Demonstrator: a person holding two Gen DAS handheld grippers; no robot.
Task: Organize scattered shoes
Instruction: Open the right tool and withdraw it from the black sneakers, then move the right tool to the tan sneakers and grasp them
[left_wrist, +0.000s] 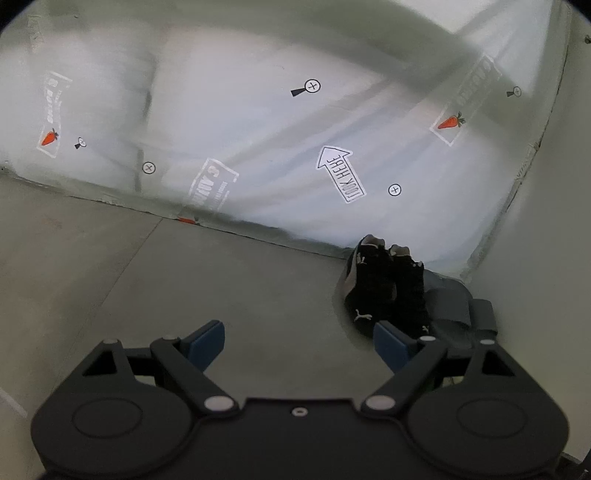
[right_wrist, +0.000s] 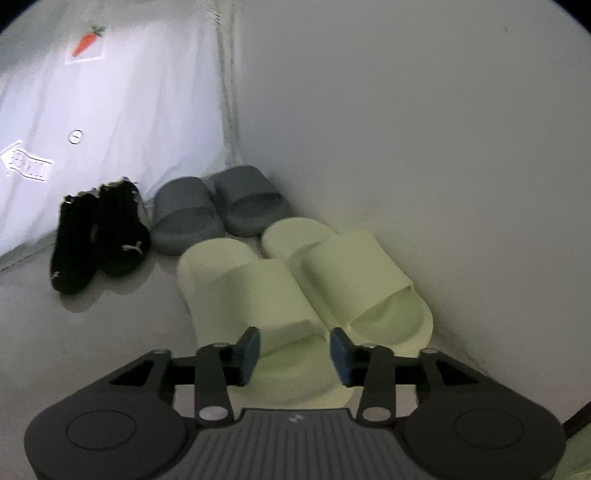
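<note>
Looking along your left hand-held gripper (left_wrist: 298, 345), you see its blue-padded fingers (left_wrist: 207, 341) spread wide with nothing between them, only bare grey floor (left_wrist: 147, 280) ahead. The black sneakers (left_wrist: 384, 288) stand ahead and to the right of this hand-held gripper, just past its right finger, side by side with their heels toward the printed white sheet (left_wrist: 258, 129) that hangs down to the floor. Beyond the sneakers, further right, you can make out part of the grey slides (left_wrist: 450, 306), half hidden behind the finger linkage.

Your right hand-held gripper (right_wrist: 294, 354) is partly open and has hold of nothing; its fingers (right_wrist: 249, 354) hover over the heel end of the nearer pale green slide (right_wrist: 243, 291), though you cannot tell whether the pads touch it. That slide lies straight ahead between the fingers, and its partner, the second pale green slide (right_wrist: 354, 280), sits just beside it on the right, close against the plain wall (right_wrist: 443, 147). Farther ahead of this hand-held gripper the grey slides (right_wrist: 218, 210) lie paired in the corner where the sheet (right_wrist: 129, 110) meets the wall. Ahead and to the left, the black sneakers (right_wrist: 99, 232) stand together next to the grey pair, at the foot of the sheet. All three pairs lie near one another in that corner of the floor (right_wrist: 110, 332).
</note>
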